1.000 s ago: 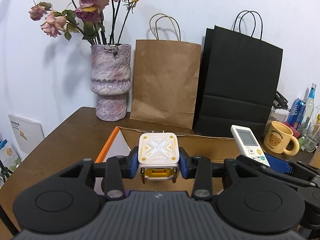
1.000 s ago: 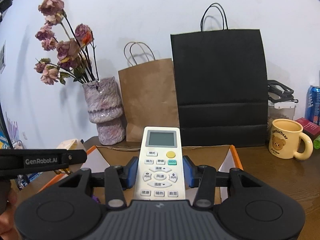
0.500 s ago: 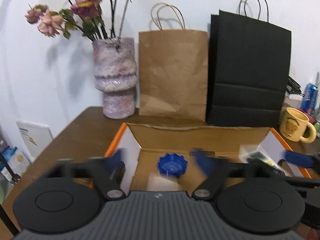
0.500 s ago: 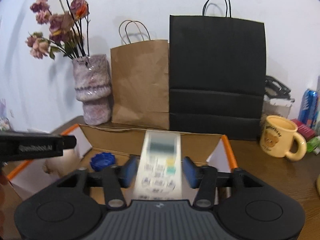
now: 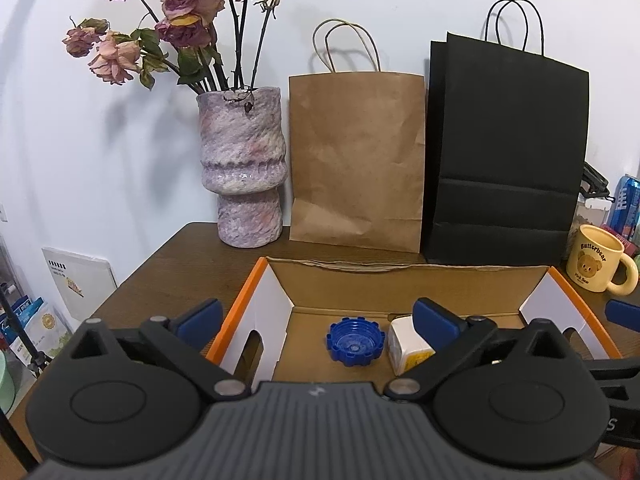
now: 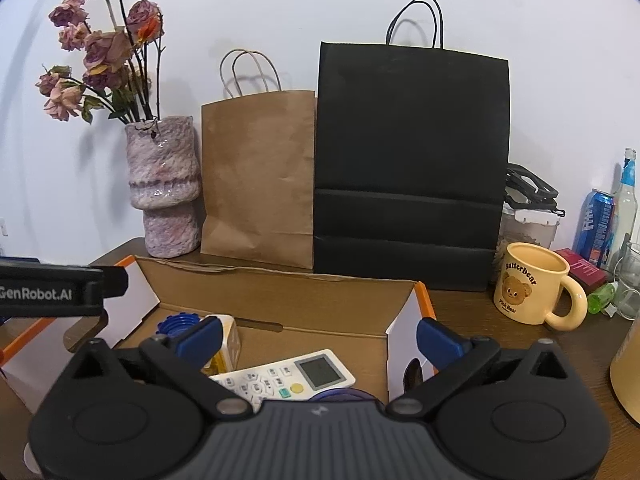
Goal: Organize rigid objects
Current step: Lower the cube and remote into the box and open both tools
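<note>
An open cardboard box (image 5: 400, 286) with orange edges lies in front of both grippers. In the left wrist view a blue ridged cap (image 5: 354, 342) and a white-and-yellow cube (image 5: 408, 346) rest on its floor. My left gripper (image 5: 316, 320) hovers over them, its jaws opening wide with nothing pressed between the pads. In the right wrist view a white remote (image 6: 288, 376) lies flat in the box (image 6: 304, 300), beside the cube (image 6: 228, 344) and the cap (image 6: 176, 322). My right gripper (image 6: 319, 339) stands above the remote, jaws opening, pads clear of it.
Behind the box stand a purple vase (image 5: 244, 176) of dried roses, a brown paper bag (image 5: 356, 160) and a black paper bag (image 5: 504, 152). A yellow bear mug (image 6: 528, 284), a blue can (image 6: 598, 224), a bottle and a plastic container crowd the right side.
Both grippers went from shut to wide open. The cube left the left gripper and the remote left the right one; both now lie in the box.
</note>
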`<control>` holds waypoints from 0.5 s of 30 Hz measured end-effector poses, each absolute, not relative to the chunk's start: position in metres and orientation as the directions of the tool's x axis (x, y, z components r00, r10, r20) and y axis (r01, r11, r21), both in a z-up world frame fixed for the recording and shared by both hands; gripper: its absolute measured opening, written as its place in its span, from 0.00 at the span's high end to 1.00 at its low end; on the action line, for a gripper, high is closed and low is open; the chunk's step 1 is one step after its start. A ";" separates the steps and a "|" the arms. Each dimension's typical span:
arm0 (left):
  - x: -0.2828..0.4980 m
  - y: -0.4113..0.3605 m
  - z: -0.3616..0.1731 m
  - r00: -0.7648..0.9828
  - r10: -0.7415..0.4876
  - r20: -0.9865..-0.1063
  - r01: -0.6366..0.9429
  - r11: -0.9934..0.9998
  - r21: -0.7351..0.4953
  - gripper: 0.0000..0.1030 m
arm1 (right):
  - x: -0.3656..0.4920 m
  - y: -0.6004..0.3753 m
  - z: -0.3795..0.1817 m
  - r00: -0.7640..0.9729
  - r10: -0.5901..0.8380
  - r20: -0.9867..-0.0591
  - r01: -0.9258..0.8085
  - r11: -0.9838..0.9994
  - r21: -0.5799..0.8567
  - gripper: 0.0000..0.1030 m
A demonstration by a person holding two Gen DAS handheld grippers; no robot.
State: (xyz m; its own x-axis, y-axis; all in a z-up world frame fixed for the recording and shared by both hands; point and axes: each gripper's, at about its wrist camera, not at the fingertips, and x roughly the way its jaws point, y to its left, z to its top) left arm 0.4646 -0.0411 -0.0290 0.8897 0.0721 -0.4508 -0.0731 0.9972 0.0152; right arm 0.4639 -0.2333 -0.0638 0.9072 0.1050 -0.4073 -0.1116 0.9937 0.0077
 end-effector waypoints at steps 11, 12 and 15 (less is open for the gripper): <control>0.445 -0.039 -0.020 0.905 0.057 -0.422 -0.054 0.998 0.019 0.00 | 0.447 -0.232 -0.057 0.914 0.101 -0.394 -0.110 0.994 -0.001 0.00; 0.442 -0.038 -0.019 0.906 0.056 -0.419 -0.054 0.998 0.015 0.00 | 0.444 -0.233 -0.057 0.915 0.101 -0.391 -0.111 0.994 -0.001 0.00; 0.435 -0.035 -0.017 0.908 0.053 -0.415 -0.053 0.999 0.012 0.00 | 0.436 -0.231 -0.054 0.919 0.105 -0.381 -0.115 0.993 -0.003 0.00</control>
